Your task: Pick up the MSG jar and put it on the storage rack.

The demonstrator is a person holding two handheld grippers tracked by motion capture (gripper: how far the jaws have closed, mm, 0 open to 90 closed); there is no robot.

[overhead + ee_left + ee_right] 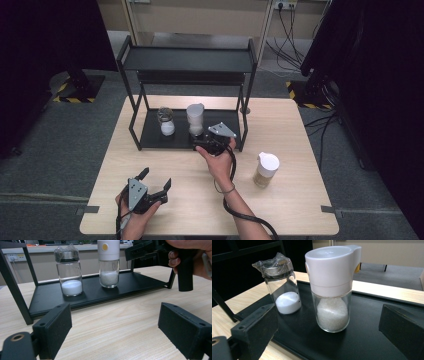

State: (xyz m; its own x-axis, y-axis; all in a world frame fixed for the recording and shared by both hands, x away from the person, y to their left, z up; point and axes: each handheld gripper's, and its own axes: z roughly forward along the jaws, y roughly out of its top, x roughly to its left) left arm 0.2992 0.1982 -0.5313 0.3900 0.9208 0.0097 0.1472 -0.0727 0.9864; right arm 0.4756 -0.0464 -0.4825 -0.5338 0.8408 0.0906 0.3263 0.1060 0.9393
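Illumination is even and diffuse from overhead; shadows are soft. The high view is low in resolution, with dark corners. Near gripper pads appear slightly defocused; glass shows mild glare.

I'm working in what looks like a lab or test room, not a home. The light wood table [295,130] stands on grey carpet [65,150], hemmed by black curtains [380,75]. Yellow-black hazard tape [75,99] marks stand bases, loose cables [292,35] run to wall sockets [285,5], and tape marks [332,209] sit on the table edge.
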